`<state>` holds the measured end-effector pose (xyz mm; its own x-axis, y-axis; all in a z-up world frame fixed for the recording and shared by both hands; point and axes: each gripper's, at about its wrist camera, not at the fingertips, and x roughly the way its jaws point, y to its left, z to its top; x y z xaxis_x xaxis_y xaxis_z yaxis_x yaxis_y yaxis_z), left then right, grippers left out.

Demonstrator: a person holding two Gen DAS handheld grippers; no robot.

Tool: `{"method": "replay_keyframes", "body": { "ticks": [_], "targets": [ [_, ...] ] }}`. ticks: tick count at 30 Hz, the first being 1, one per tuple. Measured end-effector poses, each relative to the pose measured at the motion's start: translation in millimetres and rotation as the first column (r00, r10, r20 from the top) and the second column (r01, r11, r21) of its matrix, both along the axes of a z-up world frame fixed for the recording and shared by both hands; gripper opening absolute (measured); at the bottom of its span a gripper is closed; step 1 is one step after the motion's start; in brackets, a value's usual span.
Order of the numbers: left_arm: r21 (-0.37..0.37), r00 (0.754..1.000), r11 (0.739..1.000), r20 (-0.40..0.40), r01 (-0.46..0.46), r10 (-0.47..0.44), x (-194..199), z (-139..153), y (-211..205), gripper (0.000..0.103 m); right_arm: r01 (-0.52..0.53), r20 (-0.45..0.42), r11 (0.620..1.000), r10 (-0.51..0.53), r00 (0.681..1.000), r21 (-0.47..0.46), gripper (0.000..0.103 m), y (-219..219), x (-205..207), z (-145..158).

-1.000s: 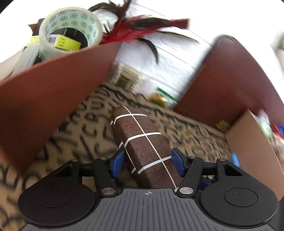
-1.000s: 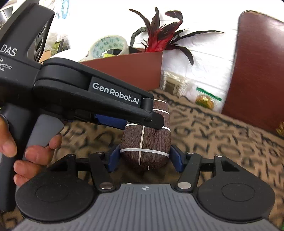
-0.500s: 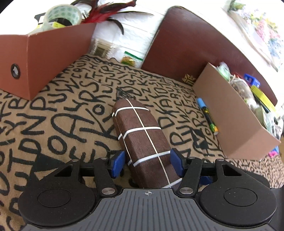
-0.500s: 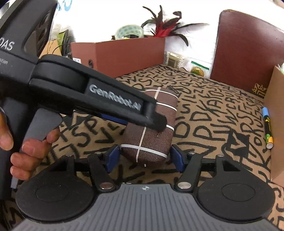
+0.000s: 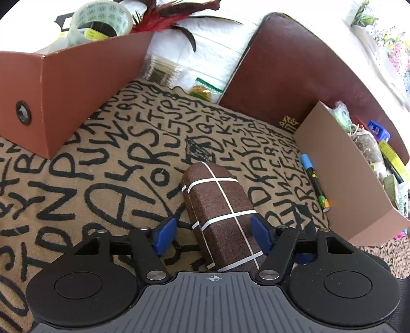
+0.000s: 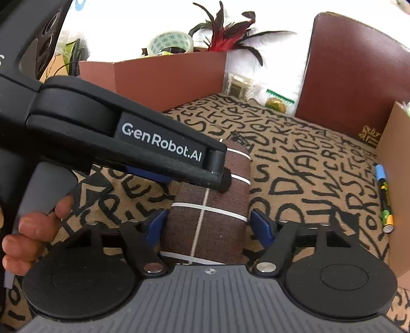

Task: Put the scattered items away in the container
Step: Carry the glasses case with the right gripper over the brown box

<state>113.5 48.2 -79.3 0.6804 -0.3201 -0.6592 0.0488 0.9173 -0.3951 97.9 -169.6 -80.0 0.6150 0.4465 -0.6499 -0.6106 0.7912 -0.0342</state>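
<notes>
A brown fabric case with white lines [image 5: 220, 215] lies on the letter-print cloth. In the left wrist view my left gripper [image 5: 214, 234] is open, its blue pads on either side of the case with gaps. In the right wrist view the case [image 6: 212, 202] lies between the open pads of my right gripper [image 6: 208, 225]. The left gripper's body [image 6: 123, 143] crosses over the case there. A tan cardboard box [image 5: 340, 176] with several small items stands to the right.
A blue-capped marker [image 5: 314, 181] lies on the cloth against the tan box; it also shows in the right wrist view [image 6: 383, 197]. A red-brown box [image 5: 66, 84] holding a tape roll [image 5: 100, 20] and feathers stands at the back left. A dark red board [image 5: 294, 74] stands behind.
Both grippers have pulled back and away from the red-brown box with the case between them. The case now lies on the cloth and both sets of pads stand wider from it.
</notes>
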Motion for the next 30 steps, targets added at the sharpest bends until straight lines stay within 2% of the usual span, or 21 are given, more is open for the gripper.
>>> {"method": "replay_keyframes", "body": {
  "ticks": [4, 8, 11, 13, 19, 25, 30],
  "targets": [
    [0.011, 1.000, 1.000, 0.010, -0.002, 0.002, 2, -2, -3, 0.080, 0.005, -0.015, 1.000, -0.006, 1.000, -0.008, 0.072, 2, 5, -1],
    [-0.012, 0.999, 0.999, -0.009, 0.041, -0.041, 5, -4, -5, 0.067, 0.013, -0.051, 1.000, -0.014, 0.999, -0.011, 0.072, 3, 14, -4],
    [-0.008, 0.999, 0.999, -0.010, 0.046, -0.046, 6, -5, -7, 0.070, 0.030, -0.071, 1.000, -0.029, 0.997, 0.009, 0.071, 2, 17, -6],
    [-0.011, 0.998, 0.999, -0.014, 0.053, -0.053, 5, -5, -9, 0.067, 0.031, -0.080, 0.999, -0.030, 0.996, 0.013, 0.070, 1, 15, -5],
    [-0.001, 0.999, 0.999, -0.009, 0.050, -0.050, -14, 3, -7, 0.066, 0.031, -0.100, 0.999, -0.028, 0.995, 0.032, 0.070, 0, 0, 2],
    [-0.010, 0.996, 1.000, 0.087, -0.014, 0.015, -41, 36, 11, 0.066, -0.026, -0.012, 0.999, 0.026, 1.000, 0.039, 0.070, 16, -19, 31],
    [0.000, 0.975, 0.995, 0.198, -0.098, 0.096, -53, 70, 35, 0.066, -0.104, 0.090, 0.994, 0.100, 0.991, 0.041, 0.070, 45, -26, 64]
  ]
}}
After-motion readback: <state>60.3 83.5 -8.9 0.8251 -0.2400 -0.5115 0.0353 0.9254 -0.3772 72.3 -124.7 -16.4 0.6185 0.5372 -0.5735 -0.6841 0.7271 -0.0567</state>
